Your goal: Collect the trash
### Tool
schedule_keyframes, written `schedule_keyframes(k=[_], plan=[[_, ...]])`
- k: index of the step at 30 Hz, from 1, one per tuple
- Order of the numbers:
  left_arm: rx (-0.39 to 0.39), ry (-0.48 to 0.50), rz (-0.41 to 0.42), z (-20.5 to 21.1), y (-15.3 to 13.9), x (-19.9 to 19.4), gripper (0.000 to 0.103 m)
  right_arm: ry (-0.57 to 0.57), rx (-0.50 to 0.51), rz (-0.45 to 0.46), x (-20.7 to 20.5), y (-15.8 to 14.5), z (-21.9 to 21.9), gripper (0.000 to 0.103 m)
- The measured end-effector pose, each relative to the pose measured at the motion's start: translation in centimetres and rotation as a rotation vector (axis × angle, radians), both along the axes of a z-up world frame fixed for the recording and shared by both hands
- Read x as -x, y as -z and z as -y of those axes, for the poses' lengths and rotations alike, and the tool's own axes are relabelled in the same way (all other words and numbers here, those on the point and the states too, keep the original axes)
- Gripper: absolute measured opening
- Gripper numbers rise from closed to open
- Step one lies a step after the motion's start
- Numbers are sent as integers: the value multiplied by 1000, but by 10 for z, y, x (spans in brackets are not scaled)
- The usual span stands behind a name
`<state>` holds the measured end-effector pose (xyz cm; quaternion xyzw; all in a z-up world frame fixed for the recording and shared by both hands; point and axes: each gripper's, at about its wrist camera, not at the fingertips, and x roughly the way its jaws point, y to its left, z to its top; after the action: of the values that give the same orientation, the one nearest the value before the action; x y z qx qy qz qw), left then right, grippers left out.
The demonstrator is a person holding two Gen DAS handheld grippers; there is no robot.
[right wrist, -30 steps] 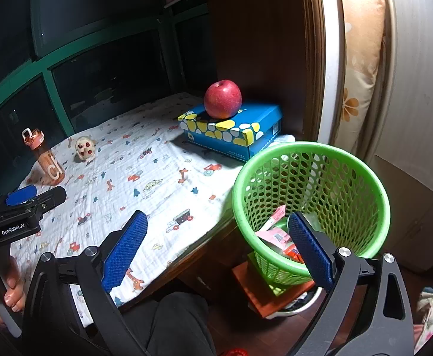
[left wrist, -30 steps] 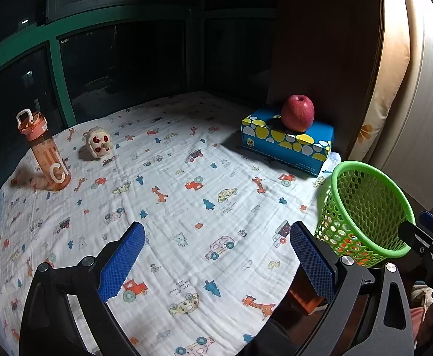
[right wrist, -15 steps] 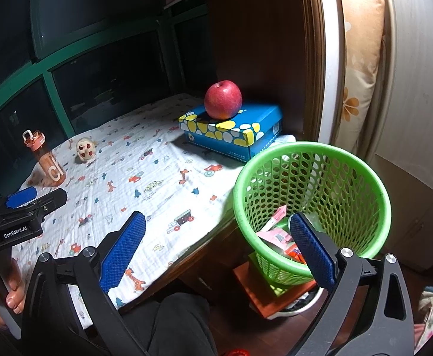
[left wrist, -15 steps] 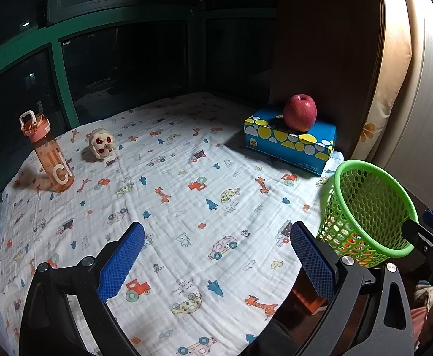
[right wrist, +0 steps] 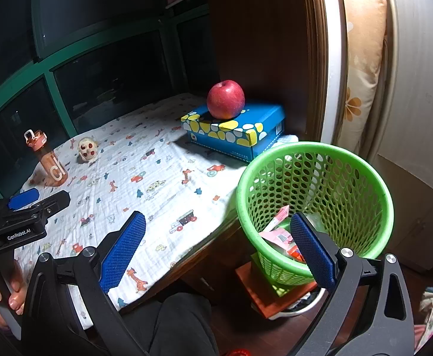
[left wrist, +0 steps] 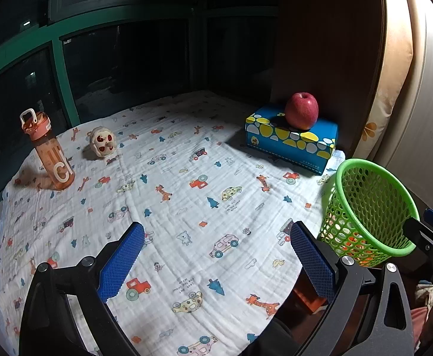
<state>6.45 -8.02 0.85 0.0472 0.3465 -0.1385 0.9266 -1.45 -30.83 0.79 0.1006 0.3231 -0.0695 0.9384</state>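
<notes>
Below right tool (right wrist: 217, 247), basketed trash (right wrist: 278, 234)

We look from the left wrist camera, low over the near edge of the table (left wrist: 186, 207), facing its far windows. From the right wrist camera, we sit further right and back, off the table's edge, close above the green basket (right wrist: 314, 148). Both views share the patterned cloth (left wrist: 171, 178), apple (left wrist: 301, 111), blue box (right wrist: 237, 133), bottle (left wrist: 50, 154) and basket.
</notes>
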Motion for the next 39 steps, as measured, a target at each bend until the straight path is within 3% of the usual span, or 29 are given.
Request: schedule_keyframes(k=[39], plan=[[-4,-18,-9,-1,4,-1,95,-8,-6,-2,-1,6,-3,97]])
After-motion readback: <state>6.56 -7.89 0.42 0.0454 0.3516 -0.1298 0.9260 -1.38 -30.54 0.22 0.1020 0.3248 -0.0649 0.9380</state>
